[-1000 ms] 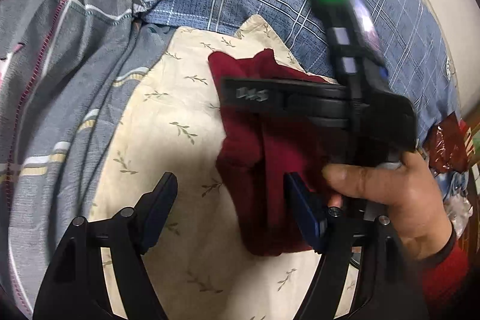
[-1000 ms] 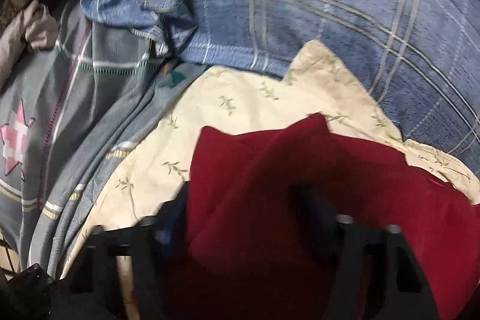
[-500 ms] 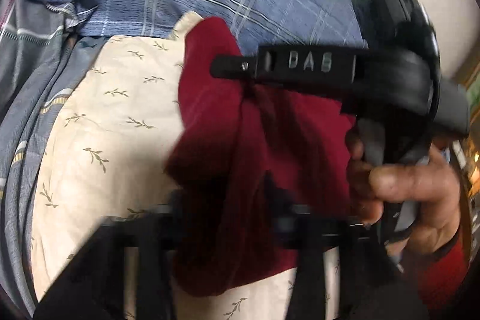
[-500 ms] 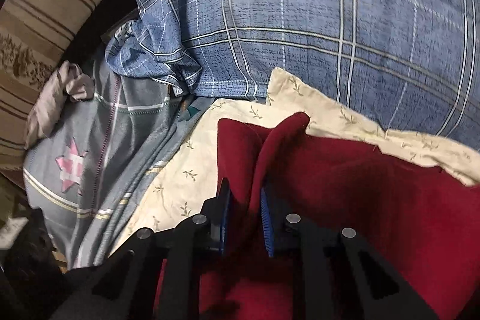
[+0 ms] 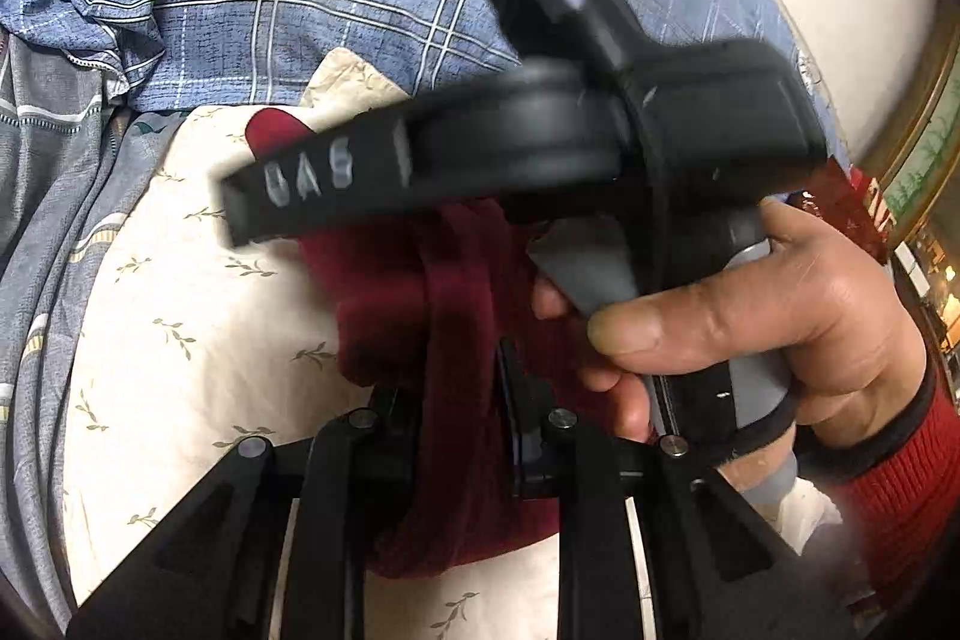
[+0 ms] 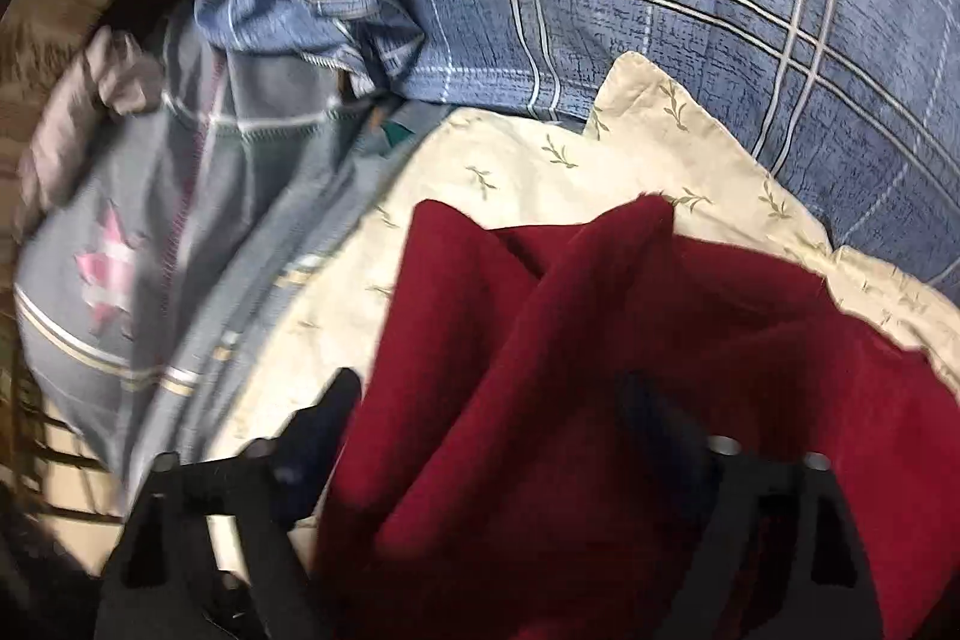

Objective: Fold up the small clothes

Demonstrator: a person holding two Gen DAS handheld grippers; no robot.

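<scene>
The dark red garment (image 5: pixel 414 292) lies bunched on the cream leaf-print pillow (image 5: pixel 180 316), which serves as the folding surface; the blue plaid bedding (image 5: pixel 288 4) rises just beyond the pillow's far edge. The step in hand looks like gathering the cloth so it can be spread or doubled over. The left gripper (image 5: pixel 459 418) has its jaws pressed together on a ridge of the red fabric near the pillow's middle, a fold of cloth running up between them. The right gripper (image 6: pixel 492 412) has its jaws spread, and red cloth billows up between and over them; it seems to be loose there rather than pinched, though motion blur makes this uncertain.

The next move, as I judge it, calls for the right gripper to find a free edge or corner, close on it, and draw it away from the left one so the garment flattens on the pillow.

Much is hidden. In the left wrist view the right gripper's body and the right hand (image 5: pixel 750 316) cover the far half of the garment, and its outline, sleeves or hems cannot be made out. The right wrist view is smeared, and the grey striped quilt (image 6: pixel 180 232) beside the pillow is hard to read.
</scene>
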